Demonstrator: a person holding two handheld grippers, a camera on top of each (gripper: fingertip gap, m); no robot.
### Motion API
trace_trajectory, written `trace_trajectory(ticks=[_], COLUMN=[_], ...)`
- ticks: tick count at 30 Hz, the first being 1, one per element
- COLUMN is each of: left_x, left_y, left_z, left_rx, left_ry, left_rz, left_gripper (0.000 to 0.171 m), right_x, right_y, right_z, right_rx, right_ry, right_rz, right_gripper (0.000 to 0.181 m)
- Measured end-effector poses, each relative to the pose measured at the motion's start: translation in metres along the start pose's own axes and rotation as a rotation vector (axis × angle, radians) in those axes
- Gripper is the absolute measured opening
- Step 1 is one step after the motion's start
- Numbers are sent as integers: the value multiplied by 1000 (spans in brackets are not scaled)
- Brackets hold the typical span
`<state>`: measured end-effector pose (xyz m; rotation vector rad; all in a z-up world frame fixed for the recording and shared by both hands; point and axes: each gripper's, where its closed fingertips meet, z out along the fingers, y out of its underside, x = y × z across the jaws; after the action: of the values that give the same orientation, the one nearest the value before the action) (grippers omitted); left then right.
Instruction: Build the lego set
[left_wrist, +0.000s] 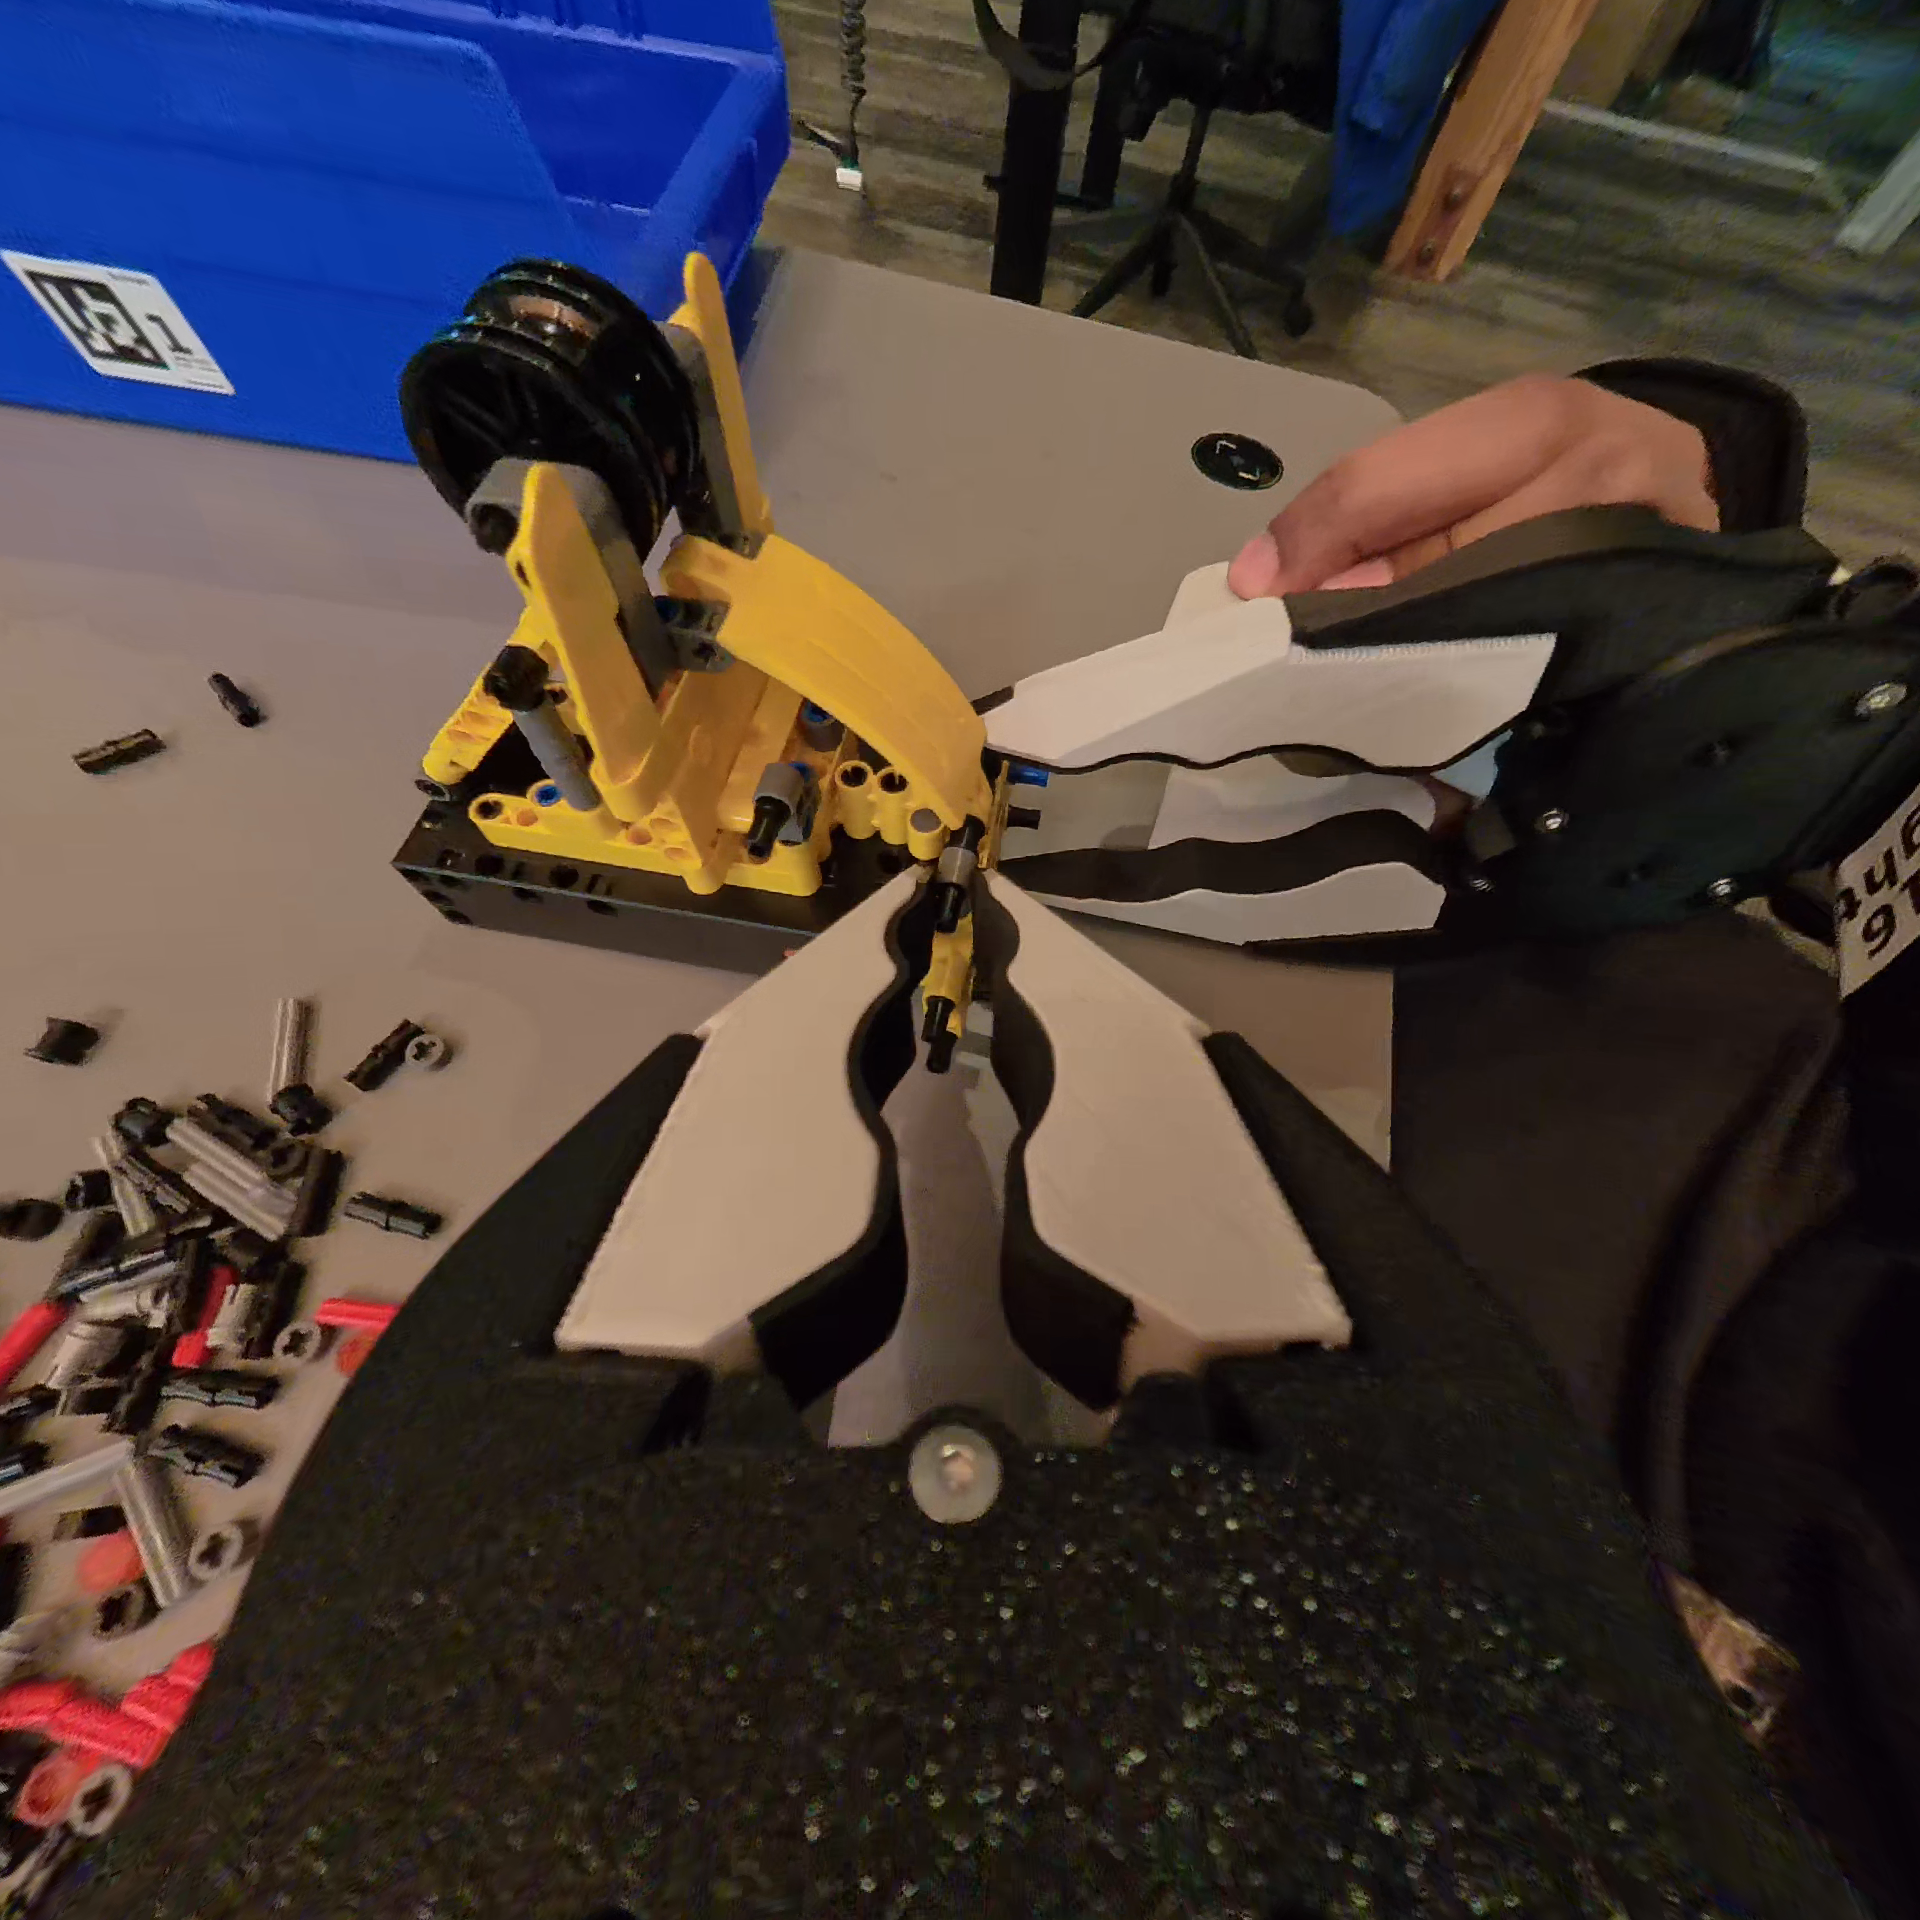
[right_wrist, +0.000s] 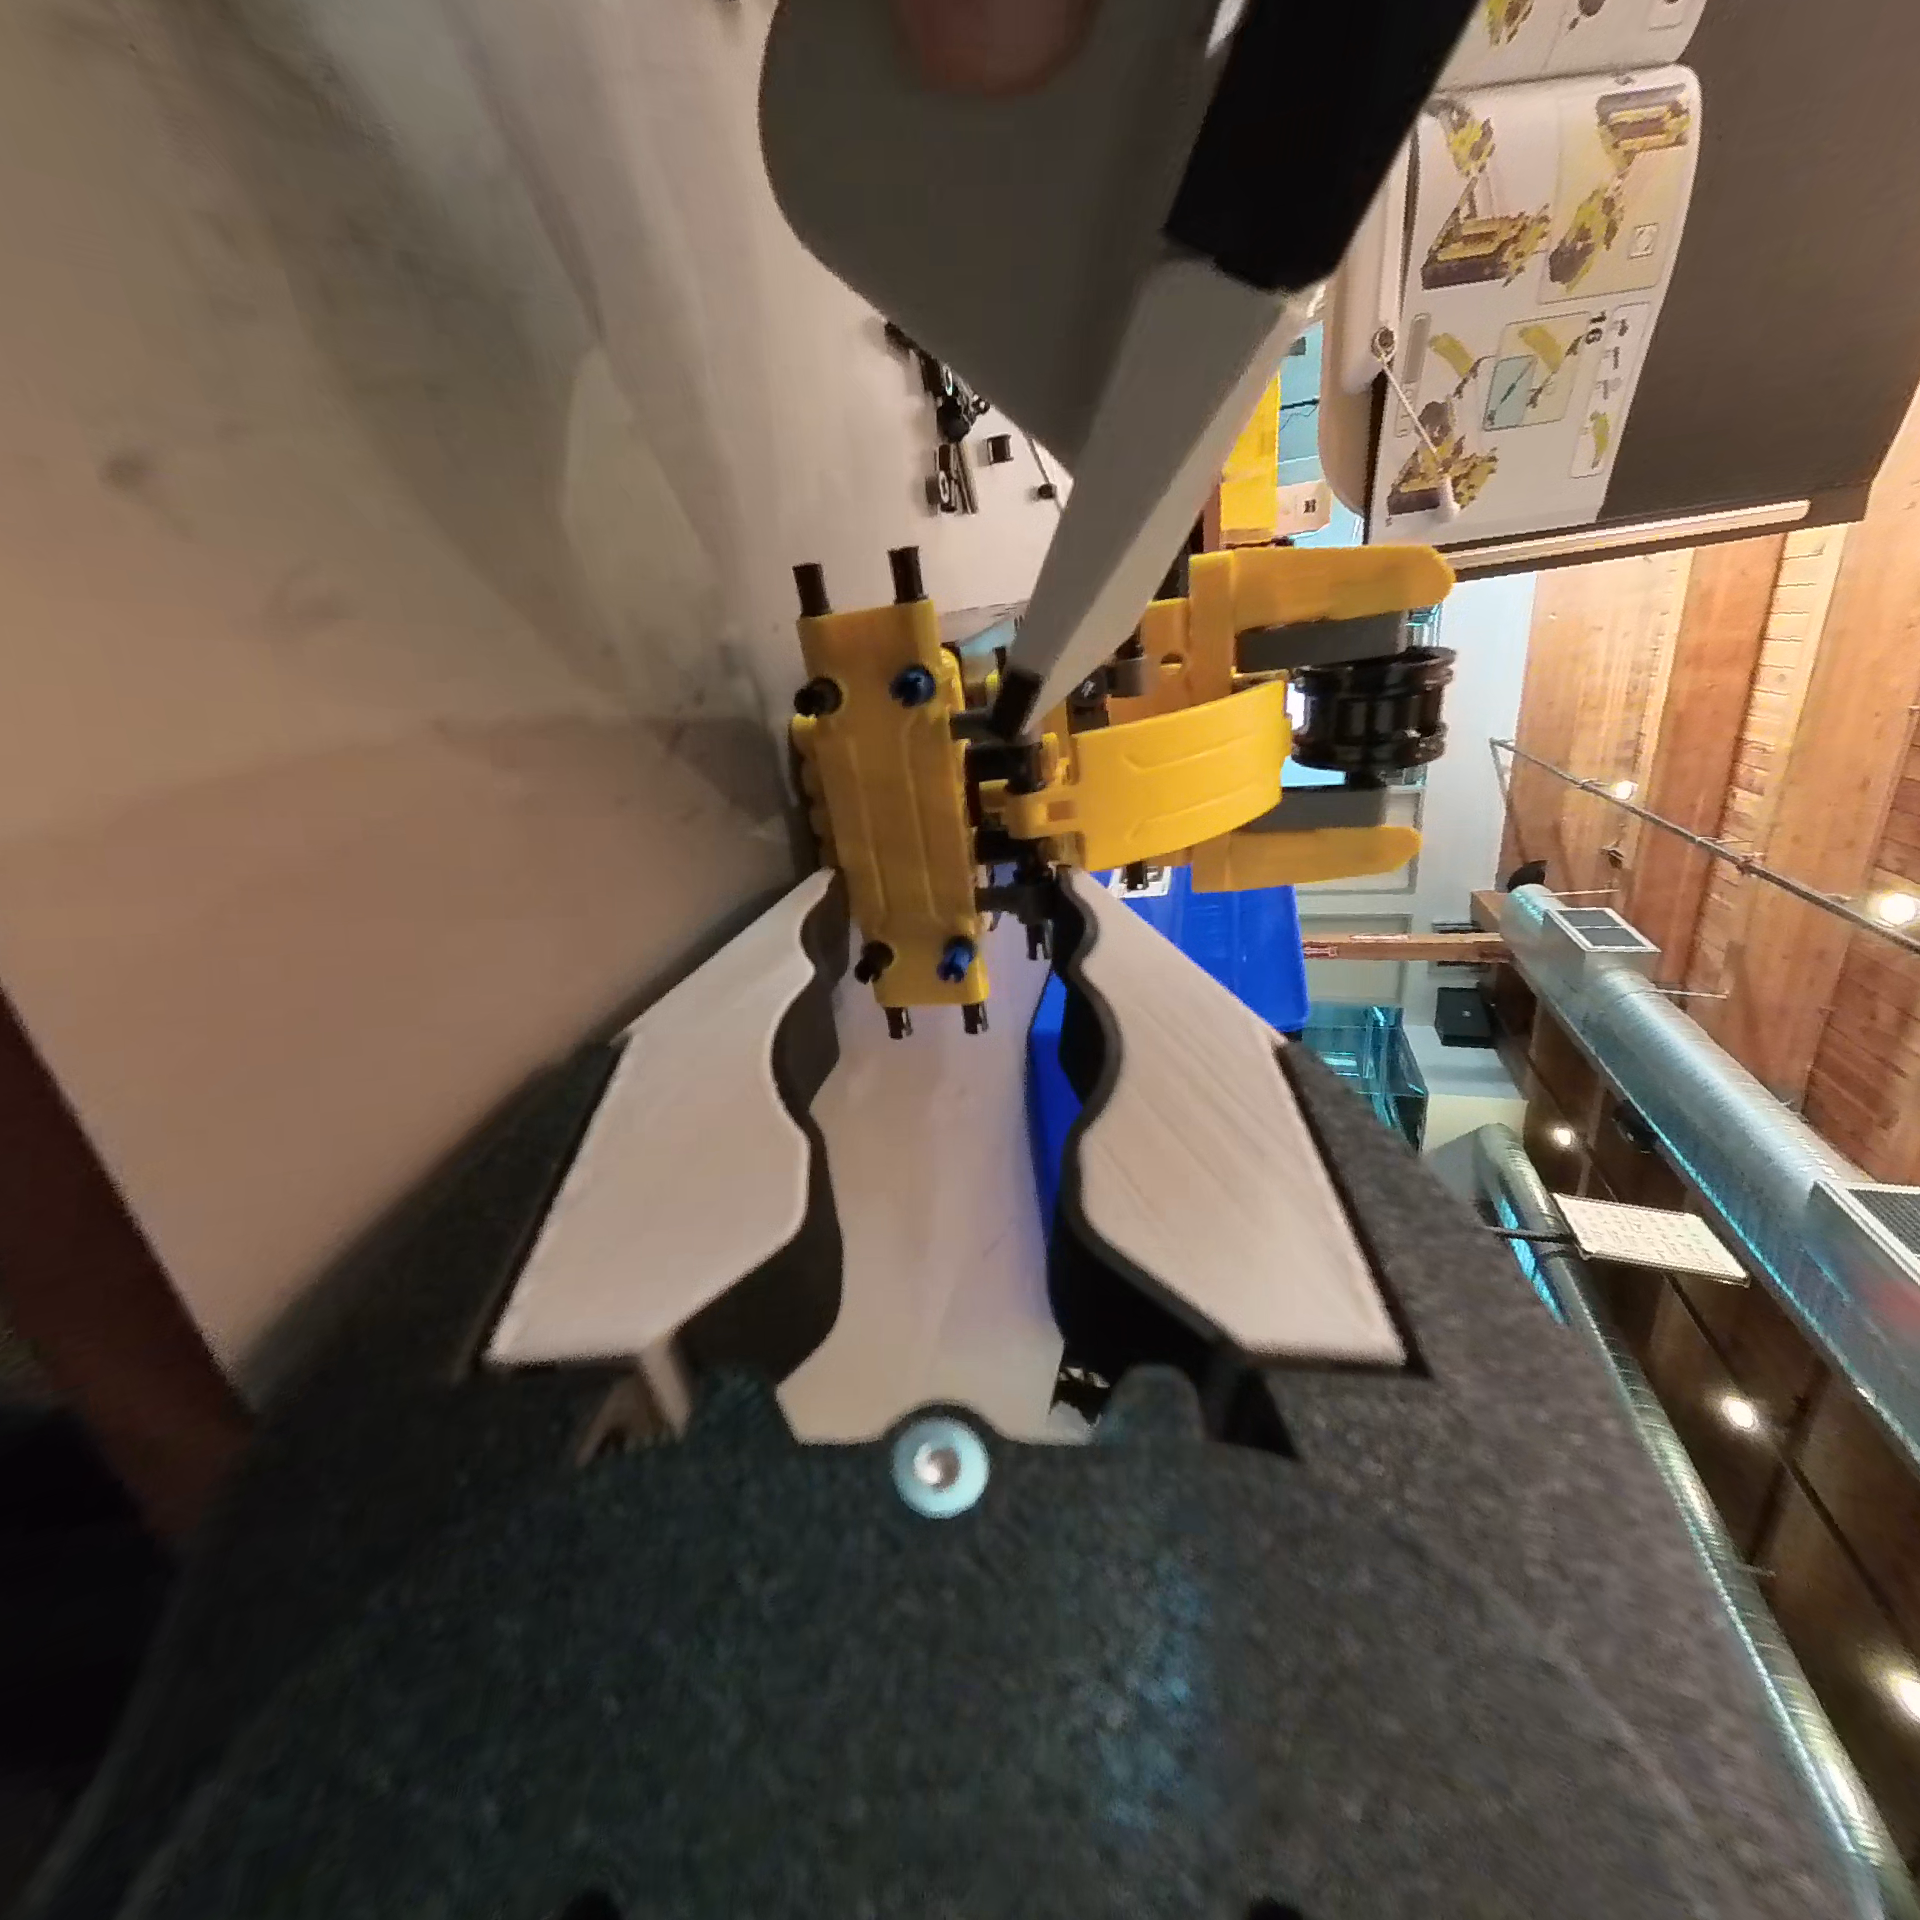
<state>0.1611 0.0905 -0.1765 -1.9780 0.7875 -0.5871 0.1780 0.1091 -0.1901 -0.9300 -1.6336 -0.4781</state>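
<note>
A yellow and black brick model (left_wrist: 727, 727) with a black pulley wheel (left_wrist: 540, 384) stands on the grey table (left_wrist: 1039, 468). My left gripper (left_wrist: 954, 888) is shut on a small grey and black pin (left_wrist: 958, 862) at the model's right end. In the right wrist view its tip (right_wrist: 1023, 717) comes down from the top onto that pin. My right gripper (right_wrist: 940, 899), held by a hand (left_wrist: 1455, 488), straddles the model's yellow end panel (right_wrist: 894, 810), with both fingers against it. It enters the left wrist view from the right (left_wrist: 992, 805).
A blue bin (left_wrist: 364, 208) stands behind the model at the table's back left. Several loose black, grey and red pins (left_wrist: 156, 1299) lie at the front left. An open instruction booklet (right_wrist: 1507, 291) lies beyond the model. A tripod (left_wrist: 1174, 239) stands on the floor past the table. Left and right tips are no more than a few centimetres apart.
</note>
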Motion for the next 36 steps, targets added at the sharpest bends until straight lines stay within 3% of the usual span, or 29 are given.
trace_trajectory(ticks=[20, 36], left_x=[0, 2], left_y=[0, 0], left_z=[1, 2], left_rx=[-8, 4], left_ry=[-69, -62], left_rz=[73, -22], left_gripper=[6, 6], right_x=[2, 2], right_y=[1, 2], right_z=[3, 4], right_rx=[-6, -12], right_ry=[9, -86], right_rz=[1, 25], right_gripper=[38, 39])
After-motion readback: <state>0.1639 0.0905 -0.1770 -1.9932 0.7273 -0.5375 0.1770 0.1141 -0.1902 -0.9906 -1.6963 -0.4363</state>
